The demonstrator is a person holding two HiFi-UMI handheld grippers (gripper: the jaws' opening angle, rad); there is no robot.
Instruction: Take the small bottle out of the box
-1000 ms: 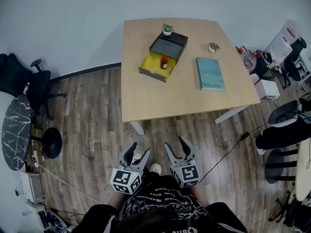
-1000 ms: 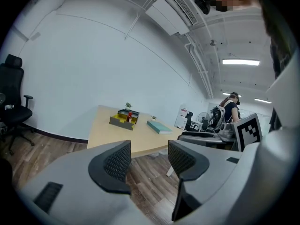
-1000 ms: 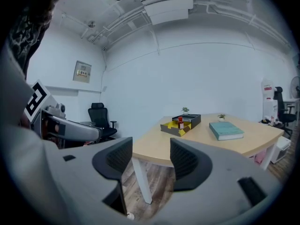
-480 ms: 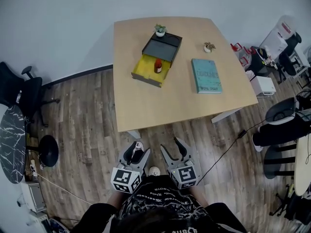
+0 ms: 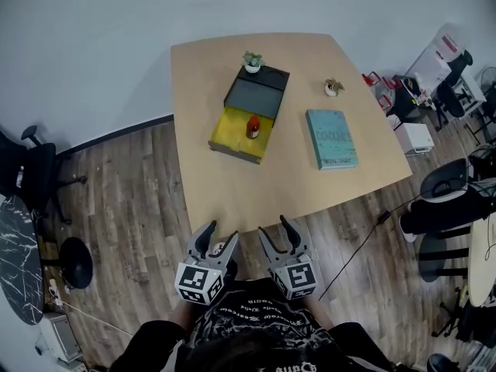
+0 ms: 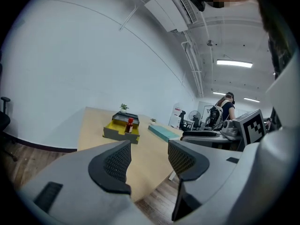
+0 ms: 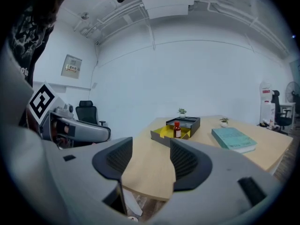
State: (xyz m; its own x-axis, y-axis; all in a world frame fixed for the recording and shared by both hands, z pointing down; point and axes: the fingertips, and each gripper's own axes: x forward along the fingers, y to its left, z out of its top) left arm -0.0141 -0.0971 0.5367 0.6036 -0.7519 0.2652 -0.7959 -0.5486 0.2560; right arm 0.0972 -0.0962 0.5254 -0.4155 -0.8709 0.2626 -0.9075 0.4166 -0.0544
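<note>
Off the near edge of the table [image 5: 232,192], I hold the left gripper [image 5: 219,235] and right gripper [image 5: 274,227] spread wide, both empty. Well apart from them, the small bottle [image 5: 253,127] stands upright in the yellow half of the box [image 5: 229,124]. I judge that a jaw clipping the wall could topple it.

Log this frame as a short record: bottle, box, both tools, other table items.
box: open, on the table, potted plant at its far end
small bottle: upright, red-capped, in the yellow compartment
left tool: open, empty, by the table's near edge
right tool: open, empty, beside the left tool
other: teal book right of the box
stage: bottle not yet grasped
</note>
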